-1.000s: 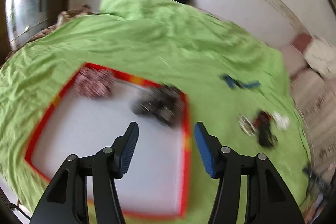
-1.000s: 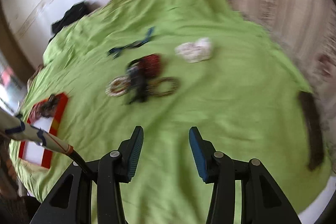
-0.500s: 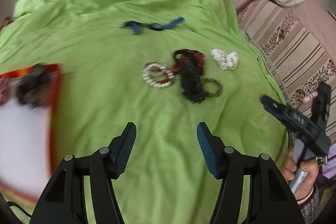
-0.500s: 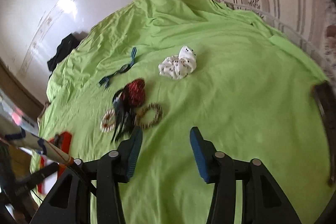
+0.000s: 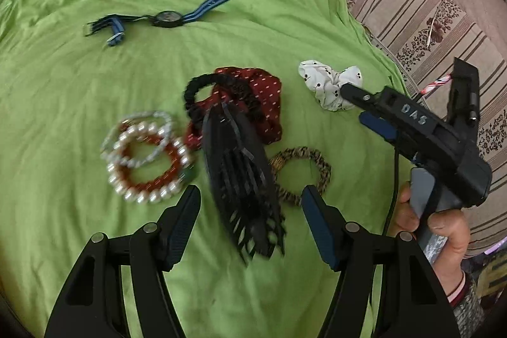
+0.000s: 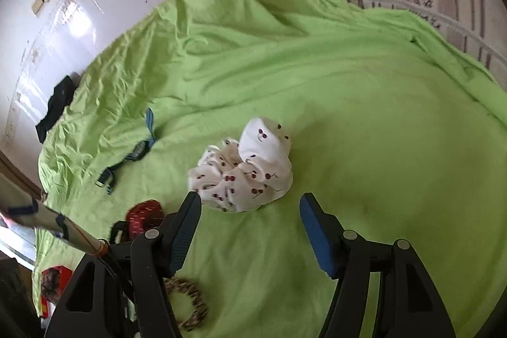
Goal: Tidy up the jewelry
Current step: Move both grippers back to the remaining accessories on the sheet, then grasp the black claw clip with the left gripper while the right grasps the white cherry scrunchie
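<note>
Hovering with jaws wide and empty, the left gripper (image 5: 250,205) sits low in the left wrist view, a black fringed hair clip (image 5: 240,176) between its fingers on the green sheet (image 5: 79,84). Pearl and red bead bracelets (image 5: 145,154) lie at centre left, a blue-strap watch (image 5: 164,18) at upper left. The right gripper (image 6: 250,205), also wide and empty, frames the white cherry-print scrunchie (image 6: 244,173) at the centre of its view.
</note>
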Tool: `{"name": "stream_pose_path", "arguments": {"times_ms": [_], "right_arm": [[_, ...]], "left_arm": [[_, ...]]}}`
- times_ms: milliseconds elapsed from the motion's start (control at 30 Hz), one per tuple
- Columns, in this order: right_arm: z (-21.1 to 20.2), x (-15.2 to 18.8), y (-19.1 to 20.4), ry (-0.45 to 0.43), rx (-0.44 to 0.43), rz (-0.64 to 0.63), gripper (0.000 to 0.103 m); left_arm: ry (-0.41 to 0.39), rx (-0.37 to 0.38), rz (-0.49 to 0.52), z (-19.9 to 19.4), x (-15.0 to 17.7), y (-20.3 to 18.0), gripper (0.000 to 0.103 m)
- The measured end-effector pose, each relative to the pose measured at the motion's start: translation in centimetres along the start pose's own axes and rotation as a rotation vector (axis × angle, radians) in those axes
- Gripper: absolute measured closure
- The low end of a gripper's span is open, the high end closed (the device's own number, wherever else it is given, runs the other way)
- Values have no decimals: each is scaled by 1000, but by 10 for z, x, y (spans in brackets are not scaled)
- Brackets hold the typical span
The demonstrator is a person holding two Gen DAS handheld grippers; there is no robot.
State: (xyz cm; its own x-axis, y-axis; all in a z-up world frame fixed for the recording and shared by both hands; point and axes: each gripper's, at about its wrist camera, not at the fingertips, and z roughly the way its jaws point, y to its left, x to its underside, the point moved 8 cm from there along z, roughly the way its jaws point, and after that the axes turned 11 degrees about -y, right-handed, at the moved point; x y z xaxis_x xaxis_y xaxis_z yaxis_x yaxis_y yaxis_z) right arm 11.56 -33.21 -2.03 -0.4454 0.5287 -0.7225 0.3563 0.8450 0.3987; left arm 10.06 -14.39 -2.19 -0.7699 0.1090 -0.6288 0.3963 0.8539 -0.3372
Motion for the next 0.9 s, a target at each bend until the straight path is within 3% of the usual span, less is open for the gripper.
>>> {"name": "stream_pose_path", "arguments": {"times_ms": [100, 133, 167, 200, 233, 400, 467, 633, 800, 900], "right_arm": [[4, -2, -4, -9, -8, 4, 35], [4, -4, -5, -8, -20, 12, 45], [5, -4, -5, -5, -31, 17, 70], [5, -5, -4, 8, -50, 21, 83], [5, -5, -4, 18, -63, 31, 92], [-11, -6, 3, 11, -108, 66, 97], [-25, -6, 10, -4, -128, 59, 98], [-68, -2, 35, -50, -180, 4, 98], [-111, 21, 64, -59, -243, -31, 98], [-132, 48, 86, -31, -285, -58, 98]], "left_arm": [[-1, 3, -18, 12, -3, -2, 38], [1, 0, -24, 15, -3, -2, 38], [11, -13, -28, 19, -1, -1, 46], [24, -36, -31, 21, 2, 0, 58], [42, -41, -37, 22, 6, 2, 64], [2, -13, -65, -7, 8, 1, 64], [-22, 5, -60, -31, 7, -2, 71], [-102, 22, -46, -100, 11, 2, 71], [-188, 17, -92, -169, 20, 32, 71], [-247, -52, -125, -214, 32, 71, 71]]}}
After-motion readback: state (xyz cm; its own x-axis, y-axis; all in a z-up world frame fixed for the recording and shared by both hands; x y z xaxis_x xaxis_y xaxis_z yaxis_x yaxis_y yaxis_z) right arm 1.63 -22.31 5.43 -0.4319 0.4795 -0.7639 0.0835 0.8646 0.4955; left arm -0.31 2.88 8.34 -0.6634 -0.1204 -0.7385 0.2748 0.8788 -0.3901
